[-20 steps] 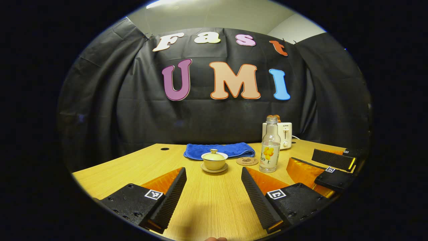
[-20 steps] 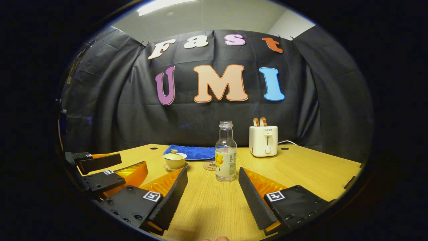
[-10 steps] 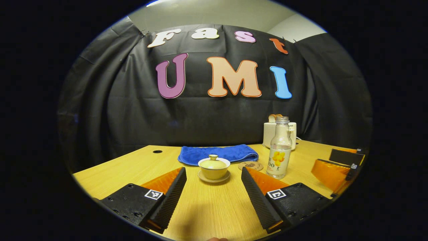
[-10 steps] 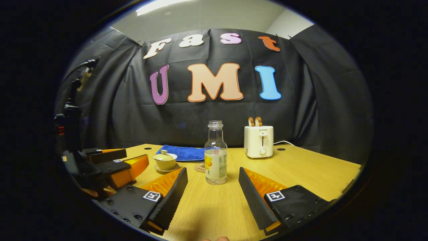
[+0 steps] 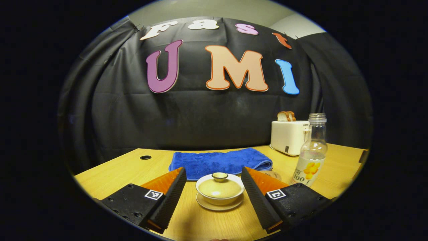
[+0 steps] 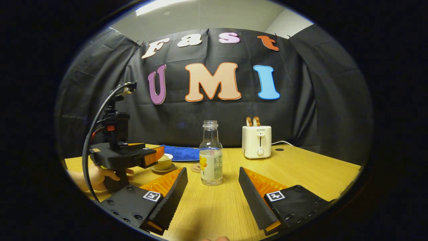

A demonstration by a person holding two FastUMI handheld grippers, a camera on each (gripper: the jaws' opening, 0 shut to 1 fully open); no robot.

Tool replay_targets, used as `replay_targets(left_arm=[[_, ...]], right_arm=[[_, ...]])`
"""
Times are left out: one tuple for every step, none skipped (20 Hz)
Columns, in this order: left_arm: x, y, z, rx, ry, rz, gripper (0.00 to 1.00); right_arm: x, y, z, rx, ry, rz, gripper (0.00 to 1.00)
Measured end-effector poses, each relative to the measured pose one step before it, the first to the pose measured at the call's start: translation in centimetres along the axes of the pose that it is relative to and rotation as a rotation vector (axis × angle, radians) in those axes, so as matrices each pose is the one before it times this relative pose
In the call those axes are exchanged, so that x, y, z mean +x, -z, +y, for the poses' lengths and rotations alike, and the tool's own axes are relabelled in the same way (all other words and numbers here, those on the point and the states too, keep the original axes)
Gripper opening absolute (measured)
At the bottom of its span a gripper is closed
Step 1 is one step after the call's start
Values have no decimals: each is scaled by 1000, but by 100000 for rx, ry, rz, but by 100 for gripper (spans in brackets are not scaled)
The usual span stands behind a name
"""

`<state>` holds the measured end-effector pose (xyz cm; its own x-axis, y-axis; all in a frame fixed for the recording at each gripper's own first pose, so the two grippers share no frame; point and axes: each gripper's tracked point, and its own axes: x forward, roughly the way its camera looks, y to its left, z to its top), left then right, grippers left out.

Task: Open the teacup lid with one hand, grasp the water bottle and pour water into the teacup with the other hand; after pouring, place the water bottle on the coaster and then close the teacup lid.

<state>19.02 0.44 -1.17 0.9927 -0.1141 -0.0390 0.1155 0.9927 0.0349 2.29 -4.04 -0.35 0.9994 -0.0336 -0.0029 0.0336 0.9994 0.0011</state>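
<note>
Left claw [image 5: 214, 190]: spread wide, its fingers either side of the teacup [image 5: 219, 192], not touching it.
Right claw [image 6: 213, 190]: spread, empty, with the water bottle [image 6: 210, 157] ahead between the finger lines.
Teacup: on its saucer on the bench [image 5: 127, 170], lid [image 5: 219, 187] on, blue towel [image 5: 219, 161] just behind.
Lid handling: likely glazed ceramic, so slick and fragile; pinch the small knob [image 5: 220, 176] on top.
Bottle handling: uncapped, partly filled, rigid, perhaps glass; grip the body near the label.
Coaster [image 5: 272, 174]: between cup and bottle, partly hidden.
</note>
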Motion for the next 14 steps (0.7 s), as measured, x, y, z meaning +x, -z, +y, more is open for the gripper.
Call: replay_targets(left_arm=[[771, 390, 226, 1682, -557, 1978, 96], [703, 312, -195, 1506, 644, 2359, 96], [496, 425, -376, 1542, 1214, 2763, 98], [447, 353, -263, 1505, 994, 2877, 96], [256, 313, -45, 1425, -32, 2340, 95], [180, -173, -66, 1331, 45, 776, 95], [330, -19, -103, 839, -363, -110, 93], [103, -61, -35, 323, -359, -396, 93], [31, 141, 7, 184, -204, 423, 93], [47, 25, -26, -188, 211, 612, 92], [-14, -191, 266, -568, -308, -292, 90], [68, -31, 235, 19, -874, 235, 88], [-56, 237, 152, -667, -1146, 748, 82], [93, 32, -2, -313, 231, 64, 76]], right_arm=[[34, -81, -139, -41, 263, 20, 98], [47, 57, -96, 15, 135, 2, 98], [17, 21, -24, -52, 48, -88, 98], [88, -2, -92, -29, 83, -1, 98], [-32, 16, -84, -35, 63, -64, 98], [17, -26, -51, 26, 159, 53, 98], [-10, 9, -114, -50, 158, -50, 97], [20, -33, -108, 56, 230, 8, 97], [-34, 39, -77, -10, 73, -45, 96], [67, 10, -85, -37, 132, 34, 96], [42, -4, -97, 70, 14, -22, 97], [6, 2, -2, -110, 35, 22, 97], [-43, 1, -36, 60, 24, -70, 97], [21, -39, 9, -32, 71, -39, 97]])
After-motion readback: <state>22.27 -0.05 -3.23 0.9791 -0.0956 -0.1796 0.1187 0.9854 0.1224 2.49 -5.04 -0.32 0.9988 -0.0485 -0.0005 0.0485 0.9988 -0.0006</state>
